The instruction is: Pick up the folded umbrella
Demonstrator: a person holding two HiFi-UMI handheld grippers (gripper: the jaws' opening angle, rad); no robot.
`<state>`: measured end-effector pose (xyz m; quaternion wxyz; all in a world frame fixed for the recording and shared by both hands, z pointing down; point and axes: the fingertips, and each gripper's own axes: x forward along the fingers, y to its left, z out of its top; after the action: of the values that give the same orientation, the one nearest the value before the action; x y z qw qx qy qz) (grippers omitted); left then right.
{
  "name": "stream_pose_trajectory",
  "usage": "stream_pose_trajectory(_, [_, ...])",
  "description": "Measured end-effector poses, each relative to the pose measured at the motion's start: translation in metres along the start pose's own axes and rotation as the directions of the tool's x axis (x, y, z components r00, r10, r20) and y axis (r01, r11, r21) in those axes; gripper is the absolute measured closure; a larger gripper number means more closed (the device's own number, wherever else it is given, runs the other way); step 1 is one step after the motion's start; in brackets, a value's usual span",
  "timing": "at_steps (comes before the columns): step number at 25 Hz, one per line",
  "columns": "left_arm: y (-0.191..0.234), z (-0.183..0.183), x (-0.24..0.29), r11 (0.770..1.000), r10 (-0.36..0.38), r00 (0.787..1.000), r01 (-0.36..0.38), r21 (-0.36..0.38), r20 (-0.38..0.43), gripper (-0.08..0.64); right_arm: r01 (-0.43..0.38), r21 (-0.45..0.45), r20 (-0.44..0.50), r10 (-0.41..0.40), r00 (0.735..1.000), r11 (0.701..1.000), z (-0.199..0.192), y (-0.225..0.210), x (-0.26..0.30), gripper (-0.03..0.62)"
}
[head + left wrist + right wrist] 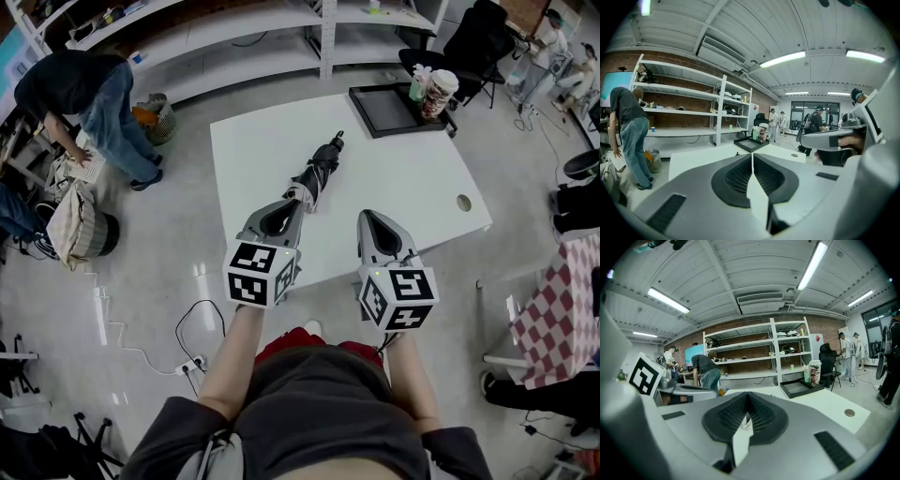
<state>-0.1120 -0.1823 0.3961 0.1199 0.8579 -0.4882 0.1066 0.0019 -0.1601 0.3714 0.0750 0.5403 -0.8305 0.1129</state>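
The folded black umbrella [316,172] lies slantwise near the middle of the white table [412,187], its thin end pointing toward the far side. My left gripper [300,194] is shut and empty, its tips right at the umbrella's near end; whether they touch it I cannot tell. My right gripper [367,217] hovers over the table's near edge to the right of the umbrella, also shut and empty. In the left gripper view the shut left gripper [752,155] hides the umbrella. In the right gripper view the right gripper [748,398] is likewise shut.
A black tray [384,114] sits at the table's far right corner with a paper cup [438,91] and a green bottle [418,84] beside it. A cable hole [463,202] is near the right edge. A person [89,94] bends over by the shelves at left.
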Motion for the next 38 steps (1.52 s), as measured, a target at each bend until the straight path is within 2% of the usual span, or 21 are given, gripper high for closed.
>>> stream_pose_trajectory(14, [0.009, 0.000, 0.051, 0.998, -0.022, 0.994, 0.028, 0.058, -0.104, 0.531, -0.004, 0.000, -0.021, 0.004, 1.000, 1.000, 0.000, -0.015, 0.014, 0.574])
stream_pose_trajectory(29, [0.014, 0.003, 0.121, 0.995, 0.012, 0.982, 0.006, 0.095, -0.191, 0.403, -0.036, 0.006, -0.040, 0.036, 0.999, 0.999, 0.010, -0.069, 0.054, 0.574])
stream_pose_trajectory(38, [0.023, -0.008, 0.164, 0.995, 0.046, 0.962, -0.022, 0.092, -0.269, 0.360, -0.072, 0.036, -0.074, 0.075, 0.994, 0.997, 0.006, -0.103, 0.086, 0.574])
